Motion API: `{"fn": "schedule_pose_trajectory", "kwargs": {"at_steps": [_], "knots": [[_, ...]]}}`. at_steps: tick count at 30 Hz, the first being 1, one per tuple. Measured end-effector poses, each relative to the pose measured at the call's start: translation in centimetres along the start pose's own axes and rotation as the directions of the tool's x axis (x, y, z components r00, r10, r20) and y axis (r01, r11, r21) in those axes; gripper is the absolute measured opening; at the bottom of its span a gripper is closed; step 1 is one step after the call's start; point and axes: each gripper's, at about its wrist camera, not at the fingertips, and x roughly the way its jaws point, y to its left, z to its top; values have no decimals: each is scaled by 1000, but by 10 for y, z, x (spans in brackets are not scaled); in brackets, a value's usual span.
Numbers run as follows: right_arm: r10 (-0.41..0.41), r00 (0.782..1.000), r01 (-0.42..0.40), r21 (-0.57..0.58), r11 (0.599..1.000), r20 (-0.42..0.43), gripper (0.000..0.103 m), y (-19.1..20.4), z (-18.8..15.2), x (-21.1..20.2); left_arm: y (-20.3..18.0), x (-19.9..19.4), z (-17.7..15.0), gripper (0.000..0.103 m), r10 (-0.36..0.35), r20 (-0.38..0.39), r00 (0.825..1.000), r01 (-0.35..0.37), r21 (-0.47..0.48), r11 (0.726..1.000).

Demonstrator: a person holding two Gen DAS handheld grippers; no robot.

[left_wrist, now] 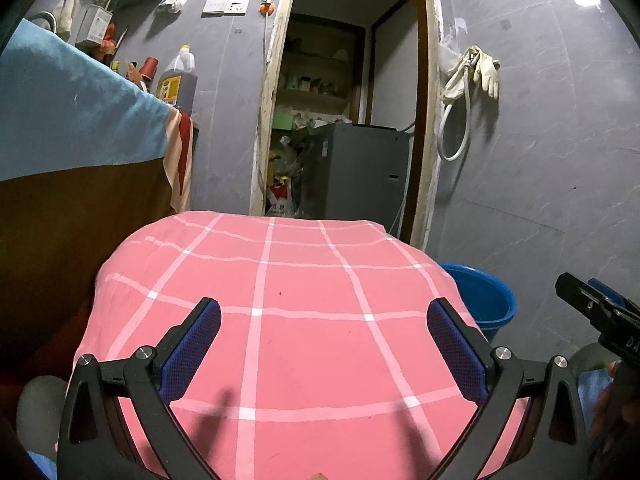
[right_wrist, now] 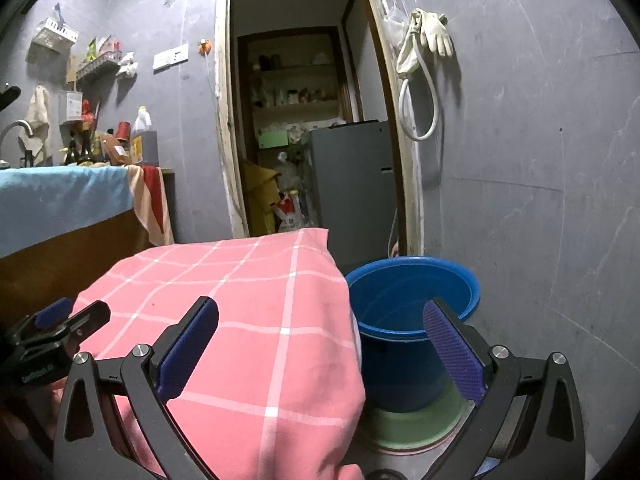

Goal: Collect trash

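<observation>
Both jaws spread wide, nothing held: left hand-held gripper and right hand-held gripper hover over the pink checked surface. No trash visible there; blue bucket waits alongside. Next: finding something to pick.

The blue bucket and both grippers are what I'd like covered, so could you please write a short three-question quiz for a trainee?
1. True or false: the left gripper is shut on a piece of trash.
2. Multiple choice: the blue bucket stands (A) on the pink checked cloth, (B) on the floor beside the cloth, to its right, (C) inside the doorway.
3. Fill in: a pair of pale ______ hangs on the wall to the right of the doorway.

Key:
1. False. Its jaws stand wide apart over the cloth with nothing between them; the right gripper is open and empty too.
2. B.
3. Gloves.
</observation>
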Motion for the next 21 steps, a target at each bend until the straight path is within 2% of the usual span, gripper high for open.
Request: {"fn": "schedule_pose_trajectory", "kwargs": {"at_steps": [21], "knots": [[-10,1000,9,-9,1000,-30,103,2,0,7,7,-1,0,101,7,-1,1000,-7,-12,1000]]}}
